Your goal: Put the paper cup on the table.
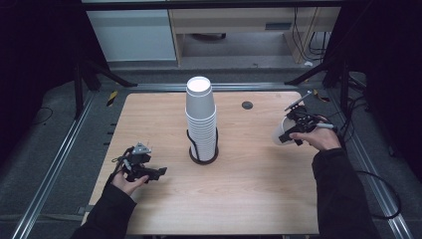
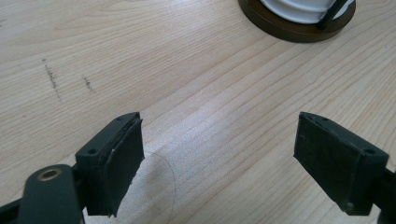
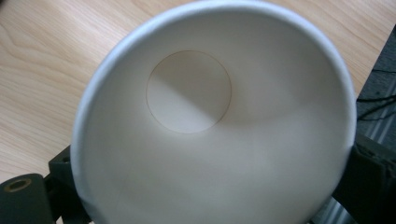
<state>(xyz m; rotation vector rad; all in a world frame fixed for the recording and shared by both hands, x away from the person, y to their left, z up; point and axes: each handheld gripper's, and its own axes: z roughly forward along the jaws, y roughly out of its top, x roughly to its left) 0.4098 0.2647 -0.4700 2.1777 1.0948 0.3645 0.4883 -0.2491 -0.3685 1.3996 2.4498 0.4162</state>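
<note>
A tall stack of white paper cups, bottoms up, stands in a dark round holder at the middle of the wooden table. My right gripper is at the table's right side, shut on a single white paper cup that lies tilted, bottom toward the stack. In the right gripper view the paper cup faces me mouth-first, with the jaws on either side of its wall. My left gripper rests low at the front left, open and with nothing in it. In the left gripper view, the left gripper points toward the holder.
A small dark round grommet sits in the tabletop behind the stack. Metal rails run along both sides of the table. Cables hang off the right edge near my right hand. Bare wood lies between the holder and both grippers.
</note>
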